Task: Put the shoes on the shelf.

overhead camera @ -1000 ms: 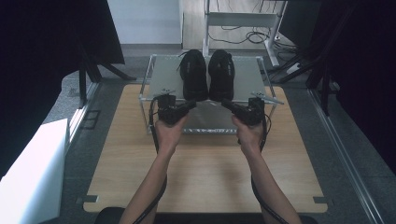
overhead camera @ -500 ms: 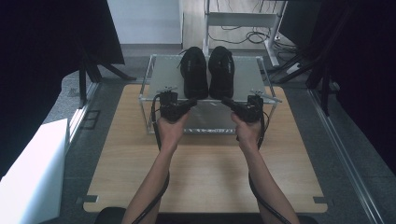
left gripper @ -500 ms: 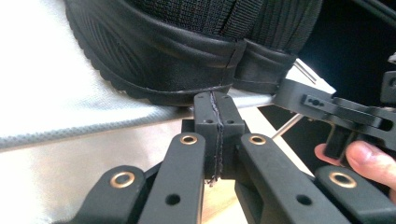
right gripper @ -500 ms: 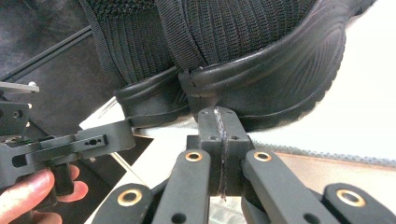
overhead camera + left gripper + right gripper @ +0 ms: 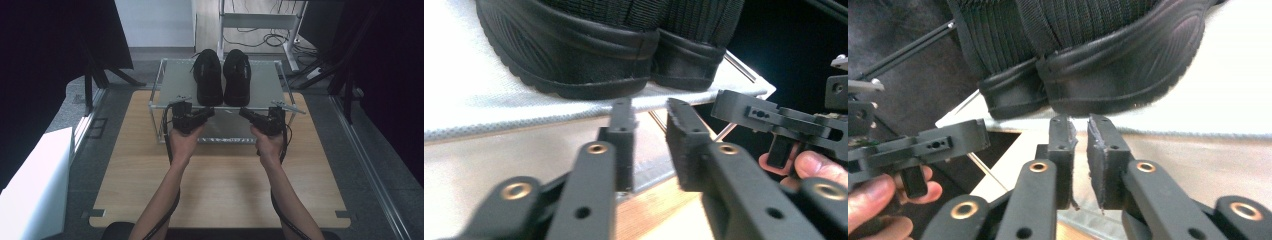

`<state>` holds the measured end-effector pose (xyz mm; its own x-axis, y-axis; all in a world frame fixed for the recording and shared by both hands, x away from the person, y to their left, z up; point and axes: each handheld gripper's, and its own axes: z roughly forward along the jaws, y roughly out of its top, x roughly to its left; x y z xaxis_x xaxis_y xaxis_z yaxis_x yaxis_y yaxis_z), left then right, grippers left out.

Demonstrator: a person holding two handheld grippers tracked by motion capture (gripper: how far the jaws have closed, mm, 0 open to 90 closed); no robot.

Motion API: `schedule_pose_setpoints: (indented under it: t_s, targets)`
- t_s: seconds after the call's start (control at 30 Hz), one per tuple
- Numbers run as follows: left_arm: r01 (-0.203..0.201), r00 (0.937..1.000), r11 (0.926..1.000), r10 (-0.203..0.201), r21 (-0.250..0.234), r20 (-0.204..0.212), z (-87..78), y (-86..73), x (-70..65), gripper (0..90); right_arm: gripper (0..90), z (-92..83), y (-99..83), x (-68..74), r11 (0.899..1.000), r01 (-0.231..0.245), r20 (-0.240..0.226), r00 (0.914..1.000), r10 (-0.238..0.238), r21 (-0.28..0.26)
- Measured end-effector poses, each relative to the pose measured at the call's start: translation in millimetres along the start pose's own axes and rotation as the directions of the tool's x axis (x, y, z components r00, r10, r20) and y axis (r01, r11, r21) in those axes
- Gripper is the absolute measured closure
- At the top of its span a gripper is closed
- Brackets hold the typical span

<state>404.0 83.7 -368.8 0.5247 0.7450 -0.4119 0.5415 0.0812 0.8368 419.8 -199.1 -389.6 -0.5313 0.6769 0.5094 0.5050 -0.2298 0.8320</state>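
Seen from the high view, a person's two forearms reach up from the near edge over a light wooden desk (image 5: pixel 220 190), each hand gripping black tongs. The left tongs (image 5: pixel 207 113) and the right tongs (image 5: pixel 245 113) point inward toward each other, just in front of a small raised shelf (image 5: pixel 175 85) with a pale grey top and thin metal legs, standing at the far half of the desk. On that shelf sit two black shoes side by side, the left shoe (image 5: pixel 207 75) and the right shoe (image 5: pixel 236 75), heels toward the person and touching or nearly touching each other. From here the gap of either tongs is too small to judge.

In the left gripper view, the left tongs (image 5: pixel 649 125) stand slightly parted with nothing between them, tips just short of the shelf's near edge (image 5: pixel 499 120) and below the left shoe's ribbed heel (image 5: pixel 574 60); the right shoe's heel (image 5: pixel 689 65) sits beside it. The other tongs (image 5: pixel 744 112), held by fingers (image 5: pixel 819 167), show at right.

In the right gripper view, the right tongs (image 5: pixel 1080 132) are open only a narrow slit (pads worn at the edges) and hold nothing, tips just under the nearer shoe's heel (image 5: pixel 1118 75), with the second heel (image 5: pixel 1008 95) to its left. The other tongs (image 5: pixel 955 137) and a hand (image 5: pixel 878 200) appear at left. No brand, label or writing can be read on shoes or tongs.
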Motion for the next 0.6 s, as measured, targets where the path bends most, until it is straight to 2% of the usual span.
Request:
schedule_pose_setpoints:
  t_s: [0.2,0.33,0.5,0.6]
  targets:
    - [-0.065,0.9970,0.9979,0.065,0.003,-0.042,-7.8,-7.7,-1.8,51.2,63.6,-9.0,-4.5,2.8,0.999,0.040,0.002,0.9992,-0.040,0.021]
    - [-0.093,0.9943,0.9956,0.094,0.011,-0.050,-13.2,-14.6,-1.8,39.6,54.7,-13.7,-8.4,4.7,0.995,0.096,0.004,0.9954,-0.096,0.038]
    - [-0.099,0.9922,0.9949,0.100,0.020,-0.074,-19.9,-21.9,-0.8,25.2,46.3,-19.2,-13.9,6.4,0.984,0.162,-0.003,0.9868,-0.162,0.069]
    - [-0.107,0.9874,0.9931,0.112,0.048,-0.112,-22.9,-27.2,-0.6,17.2,40.7,-22.9,-17.3,6.6,0.977,0.194,-0.002,0.9809,-0.195,0.084]
